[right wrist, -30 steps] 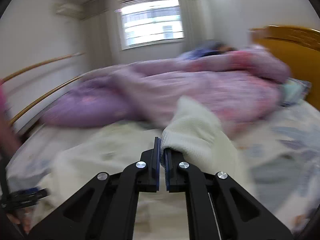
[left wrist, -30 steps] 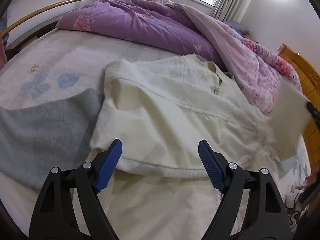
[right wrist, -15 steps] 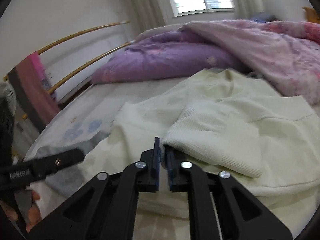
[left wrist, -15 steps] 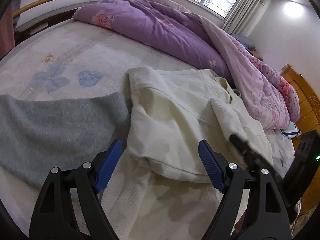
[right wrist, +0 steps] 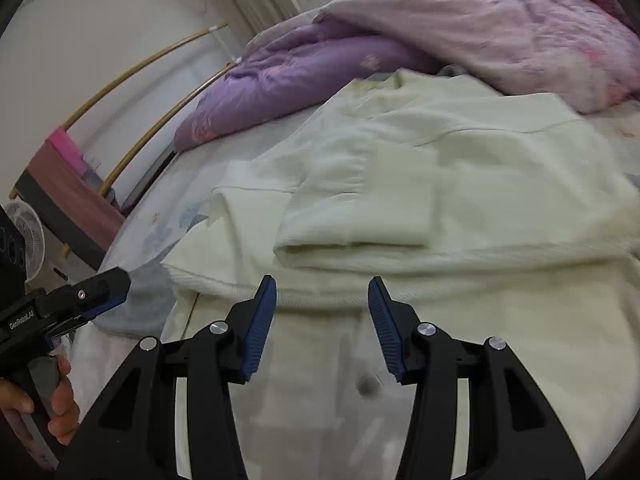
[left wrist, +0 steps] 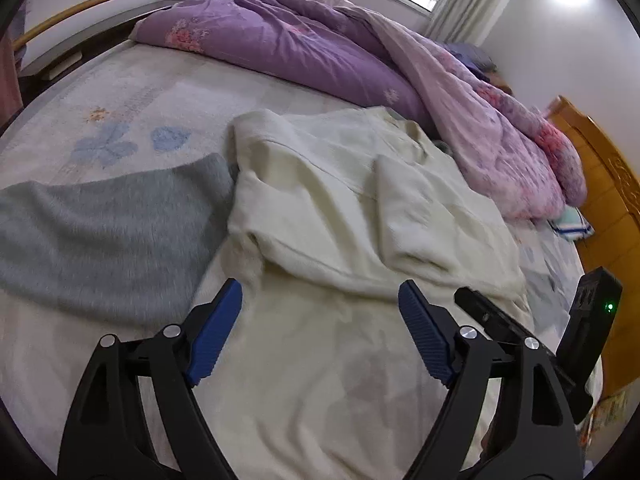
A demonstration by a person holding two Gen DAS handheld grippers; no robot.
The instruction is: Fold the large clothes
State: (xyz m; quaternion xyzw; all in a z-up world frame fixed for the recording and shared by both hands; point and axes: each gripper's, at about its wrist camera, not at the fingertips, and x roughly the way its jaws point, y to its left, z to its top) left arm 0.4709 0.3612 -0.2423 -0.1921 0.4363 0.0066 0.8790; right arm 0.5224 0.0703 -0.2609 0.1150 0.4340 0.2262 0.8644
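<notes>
Across the left wrist view:
- Garment: large cream knitted cardigan (left wrist: 332,200) lying flat on the pale flower-printed bed sheet (left wrist: 120,100), collar toward the rumpled purple quilt (left wrist: 304,48).
- Fold so far: one cream sleeve (left wrist: 404,216) laid inward over the chest; near left side also turned in, judging by the doubled edge.
- Left gripper (left wrist: 320,334): blue-padded jaws spread wide, nothing between them, hovering over the lower hem area.
- Neighbour: grey fuzzy knit cloth (left wrist: 100,232) just beside the cardigan's left edge, untouched.

Across the right wrist view:
- Right gripper (right wrist: 322,324): jaws apart, empty, poised above the ribbed hem.
- Sleeve: folded cuff end (right wrist: 356,216) resting on the body panel, released.
- Other tool: left gripper (right wrist: 92,292) visible at the left edge, held in a bare hand (right wrist: 56,408).

Progress:
- Done: apparently both sleeves brought in.
- Left: probably lengthwise fold, hem up toward collar, then smoothing; grey cloth likely next.
- Stage: roughly midway.
</notes>
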